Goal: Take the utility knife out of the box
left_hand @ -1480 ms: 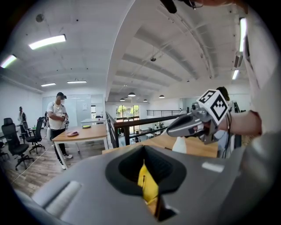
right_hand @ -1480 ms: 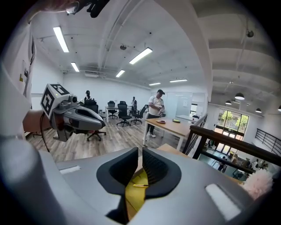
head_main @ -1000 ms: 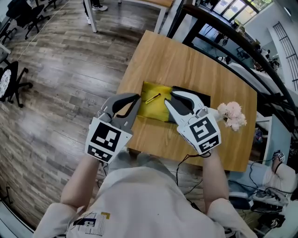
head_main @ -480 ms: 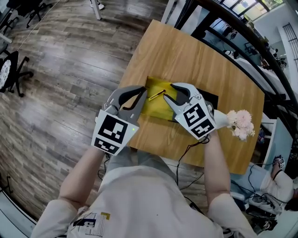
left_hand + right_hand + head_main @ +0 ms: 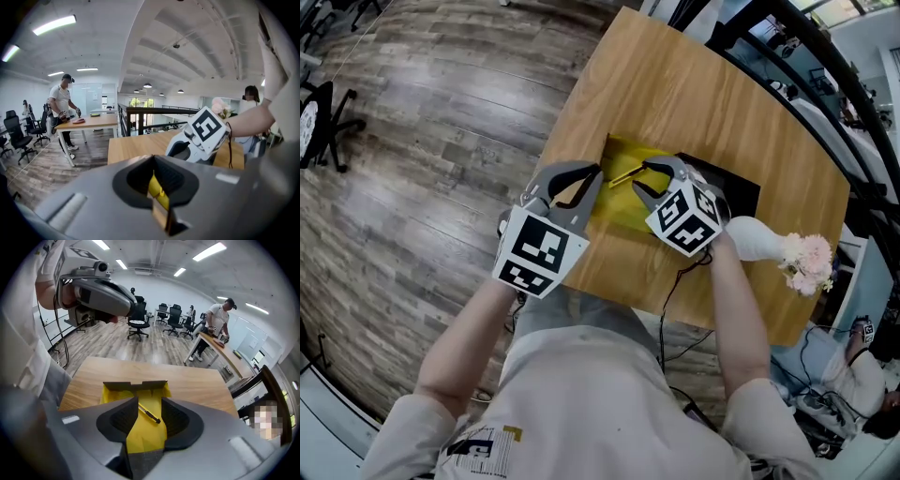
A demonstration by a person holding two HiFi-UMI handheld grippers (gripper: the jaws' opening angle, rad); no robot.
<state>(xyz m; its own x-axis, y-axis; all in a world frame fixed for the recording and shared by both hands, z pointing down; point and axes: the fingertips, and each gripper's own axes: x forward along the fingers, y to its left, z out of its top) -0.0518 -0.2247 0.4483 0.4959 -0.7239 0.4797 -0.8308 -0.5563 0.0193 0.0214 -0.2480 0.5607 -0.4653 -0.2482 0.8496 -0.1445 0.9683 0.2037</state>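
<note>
Light wood table (image 5: pixel 675 103) carries an open yellow box (image 5: pixel 619 202) toward the person's side, with a black flap (image 5: pixel 739 192) spread out to its right and pink flowers (image 5: pixel 811 262) by the right edge. Grey-brown plank floor (image 5: pixel 422 141) around it. Open-plan office: black office chairs (image 5: pixel 174 315), a person (image 5: pixel 62 103) standing at a second table (image 5: pixel 89 123), a dark railing (image 5: pixel 154 111), strip lights (image 5: pixel 54 24) on a white ceiling

In the box the utility knife (image 5: pixel 625 175) lies diagonal on the yellow floor toward the far end, untouched. Over the box the right gripper (image 5: pixel 639 178) tips steeply down, jaws wide apart. The knife shows in the gap in its own view but the pads are clear of it, nothing gripped. At the box's left wall the left gripper (image 5: pixel 596 174) has its jaw tips closed together, with just a thin sliver of yellow visible behind them. It holds nothing

Versus a second ago: both grippers are lower and closer to the box. The right one has pitched down hard: its marker cube (image 5: pixel 682 217) now shows a corner rather than one flat face, and its tips sit by the knife instead of off to its right. The left one has shifted less, its tip now at the box's left side. Knife and box are in the same spot. The head view has leaned in, and the flowers sit further to the frame's right
</note>
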